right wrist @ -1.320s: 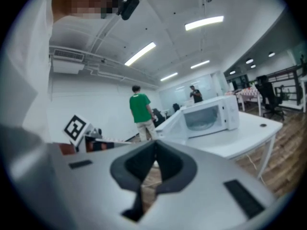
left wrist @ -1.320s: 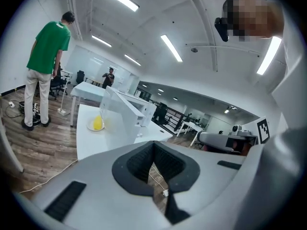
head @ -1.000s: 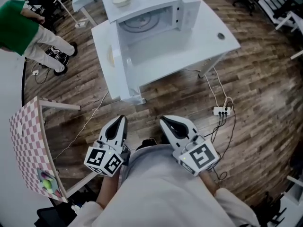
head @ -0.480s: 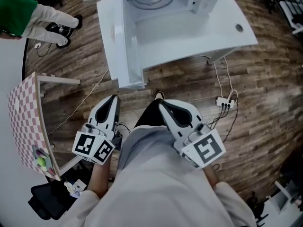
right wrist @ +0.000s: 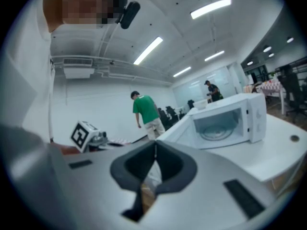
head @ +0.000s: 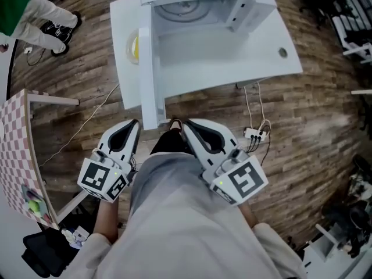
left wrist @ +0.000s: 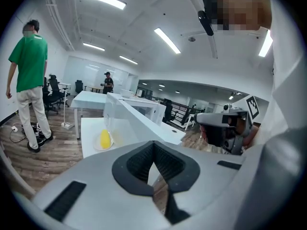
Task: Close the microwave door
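Observation:
The white microwave [head: 197, 7] stands open on a white table [head: 232, 63], its glass turntable showing inside. Its door [head: 146, 68] swings out toward me, edge-on, reaching the table's front edge. My left gripper [head: 132, 124] is shut and empty, low near my body, just short of the door's lower end. My right gripper [head: 187, 124] is also shut and empty, a little right of the door's end. In the left gripper view, the left gripper [left wrist: 154, 145] points past the door [left wrist: 129, 116]. In the right gripper view, the right gripper [right wrist: 155, 145] faces the microwave [right wrist: 230, 119].
A plate with a yellow item [head: 133, 48] sits on the table left of the door. A power strip with cables [head: 254, 134] lies on the wood floor at right. A checkered table [head: 17, 156] stands at left. A person in green [head: 17, 10] stands at the far left.
I have moved closer to the table: the microwave and door sit nearer and higher in the head view. Both grippers, still shut, now lie just before the door's end. The yellow item came into view.

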`<act>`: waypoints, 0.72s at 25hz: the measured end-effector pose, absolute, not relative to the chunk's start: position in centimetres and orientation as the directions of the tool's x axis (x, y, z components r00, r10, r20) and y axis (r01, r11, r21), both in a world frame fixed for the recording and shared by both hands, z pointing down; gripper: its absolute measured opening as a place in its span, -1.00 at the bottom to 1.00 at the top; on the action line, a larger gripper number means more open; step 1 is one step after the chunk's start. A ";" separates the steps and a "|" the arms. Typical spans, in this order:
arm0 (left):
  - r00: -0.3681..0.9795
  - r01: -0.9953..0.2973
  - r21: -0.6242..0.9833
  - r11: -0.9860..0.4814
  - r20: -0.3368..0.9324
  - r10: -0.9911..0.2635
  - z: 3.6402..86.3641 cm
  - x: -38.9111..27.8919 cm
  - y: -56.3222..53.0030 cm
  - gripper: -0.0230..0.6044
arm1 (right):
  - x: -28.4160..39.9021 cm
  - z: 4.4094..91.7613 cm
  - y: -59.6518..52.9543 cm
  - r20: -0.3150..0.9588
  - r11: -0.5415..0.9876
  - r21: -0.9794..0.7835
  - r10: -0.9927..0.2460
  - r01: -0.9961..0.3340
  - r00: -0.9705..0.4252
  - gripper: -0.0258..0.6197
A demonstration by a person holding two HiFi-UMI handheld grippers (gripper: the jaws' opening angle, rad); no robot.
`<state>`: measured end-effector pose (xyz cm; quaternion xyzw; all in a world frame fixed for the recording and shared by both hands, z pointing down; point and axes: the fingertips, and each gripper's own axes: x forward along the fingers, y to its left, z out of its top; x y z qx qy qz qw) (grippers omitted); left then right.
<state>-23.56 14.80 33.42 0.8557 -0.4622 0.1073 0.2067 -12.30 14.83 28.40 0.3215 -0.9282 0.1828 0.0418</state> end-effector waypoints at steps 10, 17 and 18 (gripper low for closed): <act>0.731 -0.682 0.360 -0.636 0.336 -0.594 34.4 -22.6 13.9 -0.88 | -13.0 28.9 11.1 0.228 0.680 -0.291 -0.634 -0.673 -0.739 -0.85; 0.762 -0.647 0.412 -0.642 0.340 -0.551 34.9 -22.6 12.6 -0.88 | -11.6 29.0 8.9 0.230 0.622 -0.310 -0.685 -0.719 -0.691 -0.85; 0.762 -0.647 0.414 -0.640 0.340 -0.551 34.9 -22.6 12.4 -0.88 | -11.6 29.2 8.8 0.233 0.617 -0.316 -0.686 -0.721 -0.689 -0.85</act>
